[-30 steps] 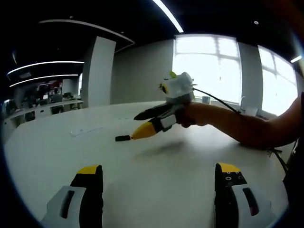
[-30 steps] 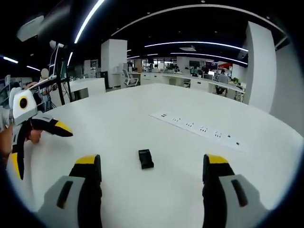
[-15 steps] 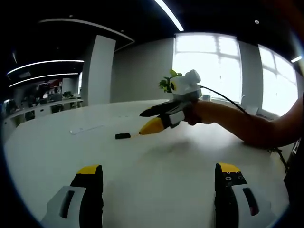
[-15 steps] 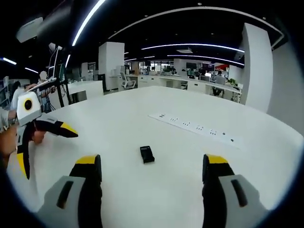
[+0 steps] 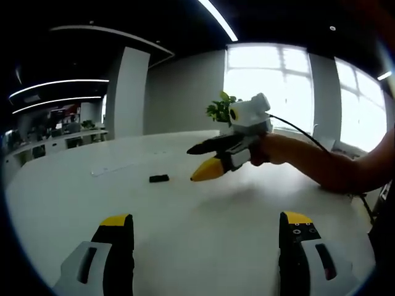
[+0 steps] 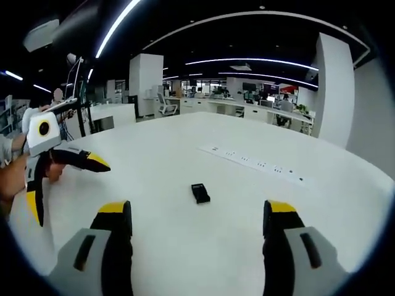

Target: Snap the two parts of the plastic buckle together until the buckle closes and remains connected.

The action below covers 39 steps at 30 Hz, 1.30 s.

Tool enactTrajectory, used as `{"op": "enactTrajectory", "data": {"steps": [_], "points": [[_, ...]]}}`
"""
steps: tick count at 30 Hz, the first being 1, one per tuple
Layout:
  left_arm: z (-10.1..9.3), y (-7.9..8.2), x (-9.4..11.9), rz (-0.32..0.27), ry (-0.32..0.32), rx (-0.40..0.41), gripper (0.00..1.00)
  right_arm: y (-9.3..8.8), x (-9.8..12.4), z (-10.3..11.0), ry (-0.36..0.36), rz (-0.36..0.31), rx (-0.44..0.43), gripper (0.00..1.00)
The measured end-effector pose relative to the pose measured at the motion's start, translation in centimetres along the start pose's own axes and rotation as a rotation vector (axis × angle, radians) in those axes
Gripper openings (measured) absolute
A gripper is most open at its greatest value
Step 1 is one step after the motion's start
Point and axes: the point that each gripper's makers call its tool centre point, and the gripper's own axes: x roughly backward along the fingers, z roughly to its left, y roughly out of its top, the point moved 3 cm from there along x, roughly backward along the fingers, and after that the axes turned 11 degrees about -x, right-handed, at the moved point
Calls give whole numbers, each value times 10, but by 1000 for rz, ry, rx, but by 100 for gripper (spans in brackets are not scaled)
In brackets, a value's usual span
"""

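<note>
Left gripper view: my left gripper [image 5: 207, 237], jaws spread, empty. Buckle [image 5: 158, 179], a small black piece, lies far off on the white table [image 5: 185, 246]; whether it is one part or two joined, I cannot tell. My right gripper [image 5: 210, 161] hovers near it, jaws parted.

Right gripper view: my right gripper [image 6: 197, 225] spread, empty. Buckle [image 6: 200, 193] ahead, untouched; I judge snapping not begun. Power strip [image 6: 256, 165] beyond; bare tabletop all round, edges distant.
</note>
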Motion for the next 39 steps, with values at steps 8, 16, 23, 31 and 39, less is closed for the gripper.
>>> {"op": "enactTrajectory", "data": {"steps": [8,16,23,31,39], "points": [[4,-1,3,3,16,0,99,-4,9,6,-5,-7,-4,87],[9,-8,5,29,34,-3,99,-12,20,11,-8,-2,-7,87],[14,-11,7,35,48,2,99,-14,24,18,-7,-4,6,88],[19,-6,14,28,74,-12,99,-13,27,27,8,-26,1,90],[24,-6,18,23,81,2,99,-15,39,25,-8,-52,-23,89]]}}
